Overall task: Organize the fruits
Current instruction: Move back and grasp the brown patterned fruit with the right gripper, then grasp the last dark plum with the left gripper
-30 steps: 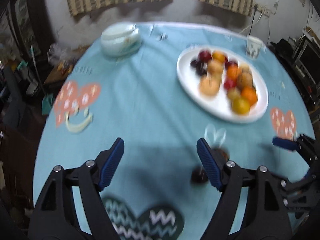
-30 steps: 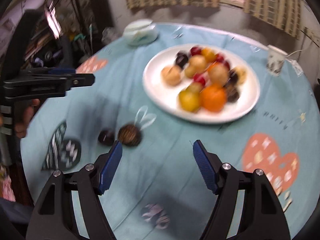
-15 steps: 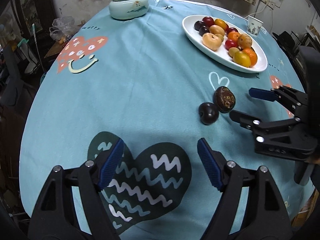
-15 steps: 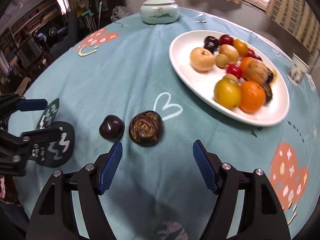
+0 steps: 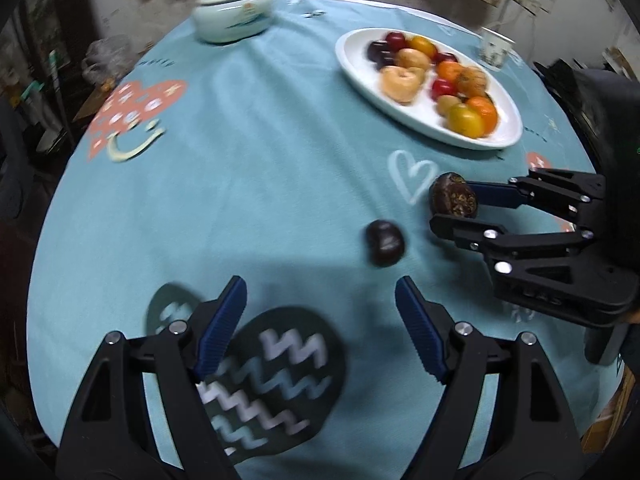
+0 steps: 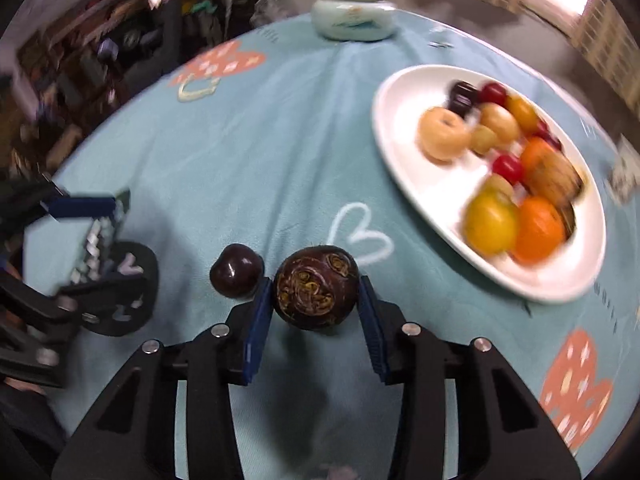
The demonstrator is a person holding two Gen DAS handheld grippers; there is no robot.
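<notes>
Brown mottled fruit (image 6: 316, 286) on the teal cloth of the tabletop (image 6: 260, 152), low and centre in the right wrist view, just below a white outline heart (image 6: 360, 236). Right gripper (image 6: 316, 300) around it, blue fingers (image 6: 260, 312) closing in on either flank, pads at or nearly at the skin; contact on the far side hard to judge. Dark plum-like fruit (image 6: 237, 270) just beside the left finger, outside the grip, touching nothing visible but the cloth.

Left gripper (image 5: 320, 320) spread wide over a dark zigzag-patterned heart (image 5: 272, 368), nothing between its fingers (image 5: 224, 324); the dark fruit (image 5: 385, 242) lies beyond the tips, apart from them.

White oval plate (image 6: 404, 168) further off to the right, heaped with orange, yellow, red and dark fruits, blurred. Pale lidded ceramic jar (image 6: 352, 18) at the far edge of the tabletop. Small printed cup (image 5: 494, 48) past the plate, its pattern too smeared to read. Tiny dark lettering on the cloth near the plate rim, illegible.

Seen only from the left wrist: the right gripper from the side, the brown fruit (image 5: 453, 199) at its tips, a coral heart with a smiley (image 5: 132, 116). Seen only from the right wrist: cluttered shelves at left, bright window at upper right.
</notes>
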